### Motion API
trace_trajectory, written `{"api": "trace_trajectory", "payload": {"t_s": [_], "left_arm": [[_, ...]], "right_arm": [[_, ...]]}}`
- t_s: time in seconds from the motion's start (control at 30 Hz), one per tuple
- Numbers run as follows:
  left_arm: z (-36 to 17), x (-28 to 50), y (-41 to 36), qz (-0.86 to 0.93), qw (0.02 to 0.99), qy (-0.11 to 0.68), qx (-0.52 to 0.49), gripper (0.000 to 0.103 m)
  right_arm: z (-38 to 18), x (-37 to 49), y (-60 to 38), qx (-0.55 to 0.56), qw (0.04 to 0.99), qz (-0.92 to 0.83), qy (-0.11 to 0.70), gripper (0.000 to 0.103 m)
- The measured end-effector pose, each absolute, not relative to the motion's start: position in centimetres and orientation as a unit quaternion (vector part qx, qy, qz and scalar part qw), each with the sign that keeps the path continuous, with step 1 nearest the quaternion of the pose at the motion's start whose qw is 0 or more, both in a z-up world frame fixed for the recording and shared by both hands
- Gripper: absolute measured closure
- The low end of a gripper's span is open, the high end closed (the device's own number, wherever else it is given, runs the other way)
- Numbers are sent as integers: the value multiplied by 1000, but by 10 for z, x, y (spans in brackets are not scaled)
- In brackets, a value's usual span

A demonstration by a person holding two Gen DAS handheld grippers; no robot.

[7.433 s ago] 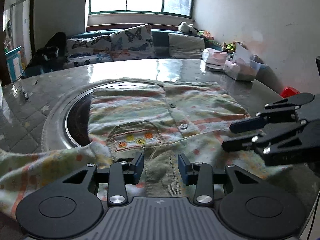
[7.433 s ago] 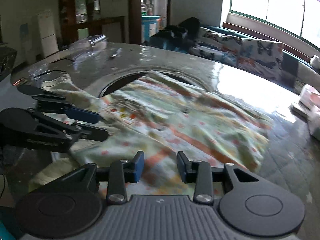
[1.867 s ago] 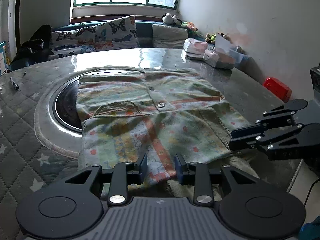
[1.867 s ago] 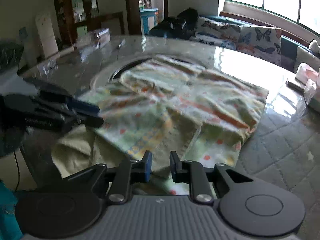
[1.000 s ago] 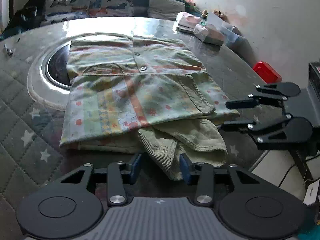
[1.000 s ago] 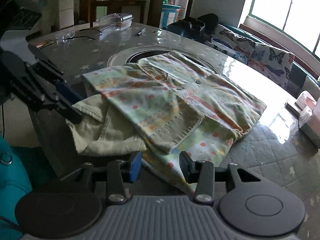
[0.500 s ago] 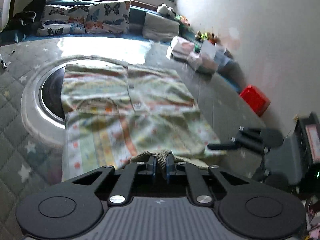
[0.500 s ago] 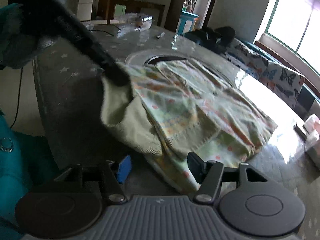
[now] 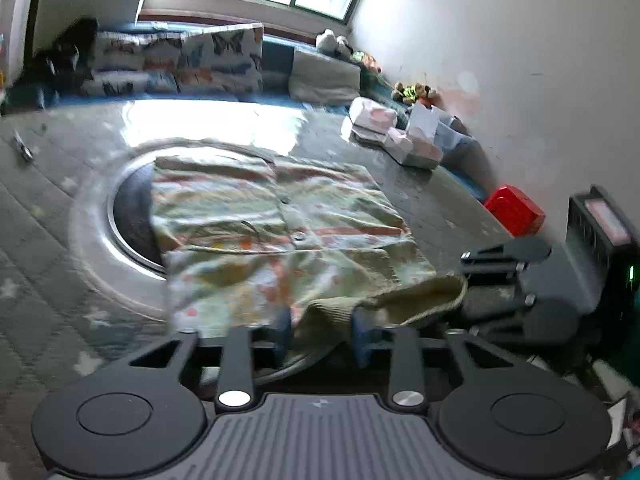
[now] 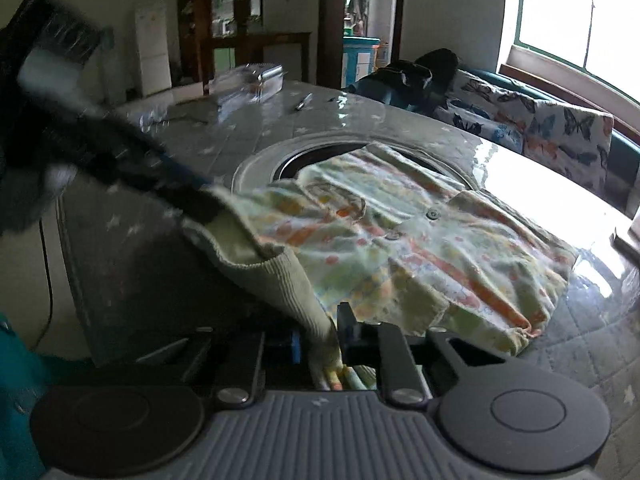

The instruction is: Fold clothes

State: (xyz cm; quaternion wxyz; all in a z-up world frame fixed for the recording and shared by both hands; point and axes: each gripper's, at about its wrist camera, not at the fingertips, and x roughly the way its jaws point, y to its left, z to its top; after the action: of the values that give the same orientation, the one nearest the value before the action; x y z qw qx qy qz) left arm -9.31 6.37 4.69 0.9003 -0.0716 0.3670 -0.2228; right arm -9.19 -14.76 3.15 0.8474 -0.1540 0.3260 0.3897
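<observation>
Grey quilted star-patterned bench (image 9: 48, 240), with a round dark inset (image 9: 132, 216) at left. The pastel printed button-up cotton shirt (image 9: 280, 220) lies flat across the bench, its left edge over the inset, partly folded. Its pale green ribbed hem (image 9: 420, 296) is lifted off the near edge of the bench.

Left gripper (image 9: 320, 332): jaws have just been opening and are now about half apart. The ribbed hem hangs loose between the pads, with no visible clamp. Risk: this corner drops free, the hem sags off the bench edge, and the fold goes lopsided.

Right gripper (image 10: 318, 340): jaws have just been closing and are nearly together, pinching a bunched strip of the ribbed hem. Risks:
- The pinch is thin and at the very edge, so the knit could slip out if pulled hard.
- With only one corner held, carrying the hem over would probably twist it and drag the printed layers underneath, undoing the flat fold.
- The bench cover looks glossy, so the whole shirt could slide toward the inset or off the near edge.
- The two grippers are close together and could clash if both reach for the same hem.

Frames are blurred, so pad contact on the left is a judgement.
</observation>
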Motion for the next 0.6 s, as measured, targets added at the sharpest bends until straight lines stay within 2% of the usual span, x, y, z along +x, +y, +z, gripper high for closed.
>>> {"api": "trace_trajectory", "payload": {"t_s": [0.27,0.53,0.6], "left_arm": [[34,-110,60,-190,922,336,36,51],[13,-108,44,-168,929,300,139,52],[9,-107,42,-164,930,286,163,55]], "right_arm": [[48,-76,-152,-113,861,376,324,92],[55,-70,-156,-105,868,368,316,93],[55,-70,-157,-103,869,366,315,93]]}}
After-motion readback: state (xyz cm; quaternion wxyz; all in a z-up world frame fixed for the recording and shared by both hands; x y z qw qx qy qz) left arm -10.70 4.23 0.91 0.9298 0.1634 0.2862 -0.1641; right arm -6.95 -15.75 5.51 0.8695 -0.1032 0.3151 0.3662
